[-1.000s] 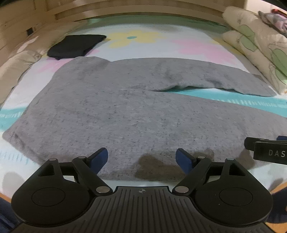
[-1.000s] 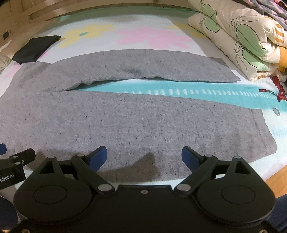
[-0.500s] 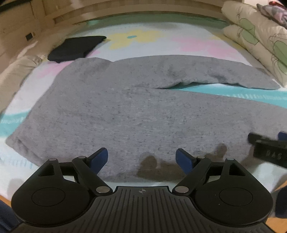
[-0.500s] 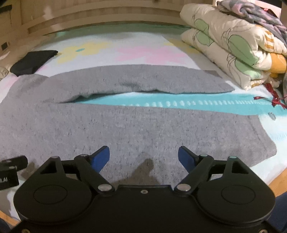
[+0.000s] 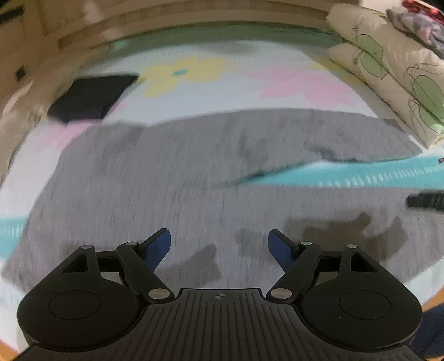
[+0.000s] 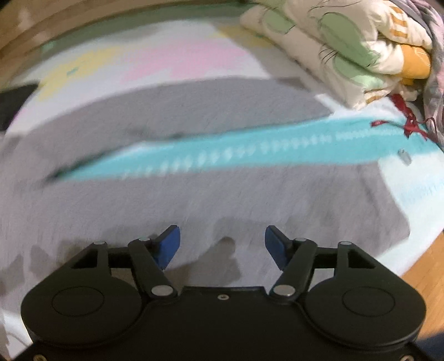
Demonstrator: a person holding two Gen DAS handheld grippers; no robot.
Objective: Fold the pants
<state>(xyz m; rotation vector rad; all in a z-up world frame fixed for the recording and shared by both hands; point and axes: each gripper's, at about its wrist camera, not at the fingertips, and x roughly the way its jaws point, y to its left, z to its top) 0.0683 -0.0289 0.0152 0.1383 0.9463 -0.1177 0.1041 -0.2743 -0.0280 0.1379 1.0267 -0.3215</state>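
Note:
Grey pants (image 5: 155, 177) lie spread flat on the bed, waist to the left, the two legs (image 6: 249, 200) running right with a teal strip of sheet between them. My left gripper (image 5: 219, 244) hovers over the near edge of the seat, jaws closing, nothing between the blue pads. My right gripper (image 6: 222, 241) hangs over the near leg's lower edge, jaws also closing, no cloth pinched. A black part of the right gripper (image 5: 427, 200) shows at the right edge of the left wrist view. Both views are motion-blurred.
A folded dark garment (image 5: 91, 97) lies at the far left of the flower-print sheet (image 5: 249, 75). Folded quilts (image 6: 347, 47) are stacked at the far right. The wooden bed edge (image 6: 427, 283) shows at the lower right, the headboard (image 5: 166, 22) beyond.
Both grippers have swung to the right over the pants. Both sets of jaws have narrowed, the right more. The right gripper sits higher in the left wrist view.

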